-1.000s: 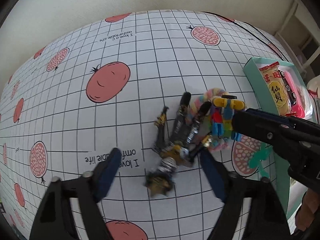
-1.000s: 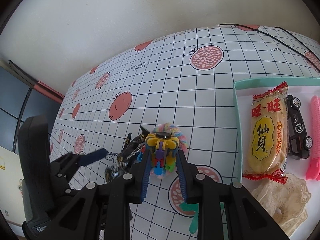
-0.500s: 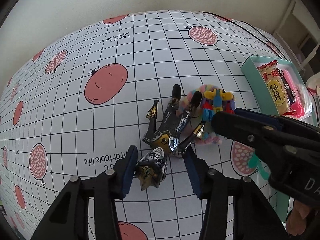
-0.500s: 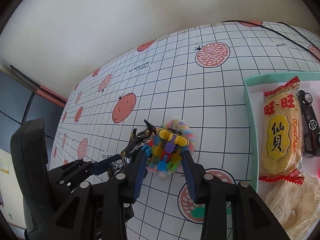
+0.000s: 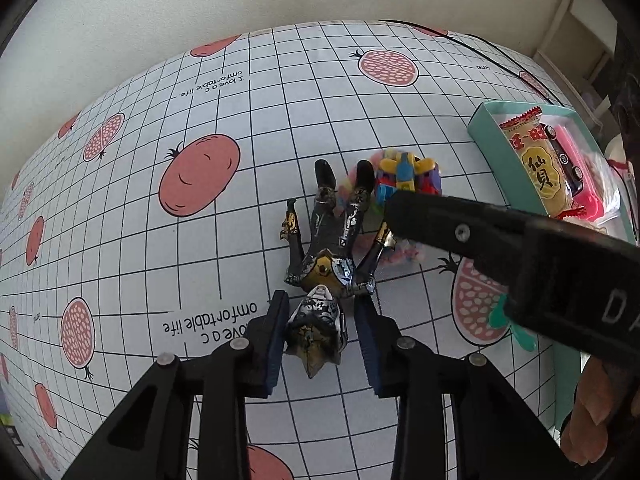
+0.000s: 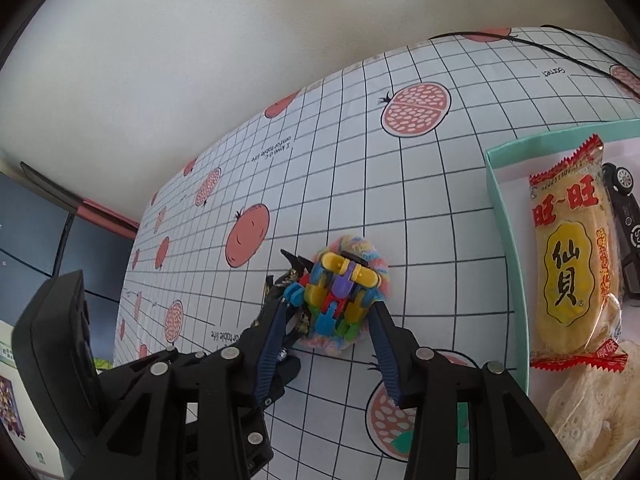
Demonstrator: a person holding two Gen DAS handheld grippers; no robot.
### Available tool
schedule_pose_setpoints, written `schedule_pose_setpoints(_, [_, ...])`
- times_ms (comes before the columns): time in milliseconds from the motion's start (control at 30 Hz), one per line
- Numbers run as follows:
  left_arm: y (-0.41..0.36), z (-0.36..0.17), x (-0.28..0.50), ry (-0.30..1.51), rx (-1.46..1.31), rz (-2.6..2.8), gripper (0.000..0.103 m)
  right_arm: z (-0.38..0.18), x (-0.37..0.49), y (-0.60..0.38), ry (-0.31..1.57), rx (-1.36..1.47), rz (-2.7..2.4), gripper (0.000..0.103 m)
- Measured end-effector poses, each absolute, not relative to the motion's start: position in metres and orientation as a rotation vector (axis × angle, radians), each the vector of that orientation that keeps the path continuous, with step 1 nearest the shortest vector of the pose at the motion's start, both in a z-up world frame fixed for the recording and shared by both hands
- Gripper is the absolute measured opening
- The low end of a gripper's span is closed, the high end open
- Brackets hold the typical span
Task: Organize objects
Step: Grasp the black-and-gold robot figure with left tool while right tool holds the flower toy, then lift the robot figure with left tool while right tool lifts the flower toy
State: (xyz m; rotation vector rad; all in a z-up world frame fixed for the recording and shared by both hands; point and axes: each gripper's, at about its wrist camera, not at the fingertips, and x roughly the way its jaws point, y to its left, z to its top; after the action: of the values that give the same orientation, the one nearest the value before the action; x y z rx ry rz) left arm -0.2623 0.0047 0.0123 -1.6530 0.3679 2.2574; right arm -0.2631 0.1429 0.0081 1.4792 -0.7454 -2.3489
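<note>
The left gripper [image 5: 322, 334] stands part open, its blue pads either side of the head of a black-and-gold action figure [image 5: 328, 248] lying on the gridded tablecloth [image 5: 200, 240], not clamped. The right gripper [image 6: 330, 334] likewise brackets a colourful block toy [image 6: 340, 296] resting on a pastel fuzzy ball [image 6: 360, 246], crowding the figure's legs. Just right, a teal tray [image 6: 500, 220] holds a snack packet [image 6: 572, 264] and a black toy car [image 6: 624, 216].

Left tongs [image 5: 322, 334] newly narrowed around figure's head [image 5: 318, 322].
</note>
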Motion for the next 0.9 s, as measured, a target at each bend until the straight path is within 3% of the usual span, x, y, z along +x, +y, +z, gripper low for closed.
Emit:
schedule_pose_setpoints(267, [0.013,0.017,-0.253,0.376,-1.649,2.259,0.034,0.004,-0.269,0.145,-0.815,1.475,-2.366,0.052])
schedule_pose_setpoints(567, [0.013,0.017,-0.254,0.376,-1.648,2.275,0.03,0.005,-0.266,0.145,-0.799,1.454,-2.369,0.039])
schedule_pose_setpoints(900, [0.007,0.025,-0.259,0.348,-1.64,2.333,0.028,0.018,-0.263,0.149,-0.757,1.411,-2.391,0.039])
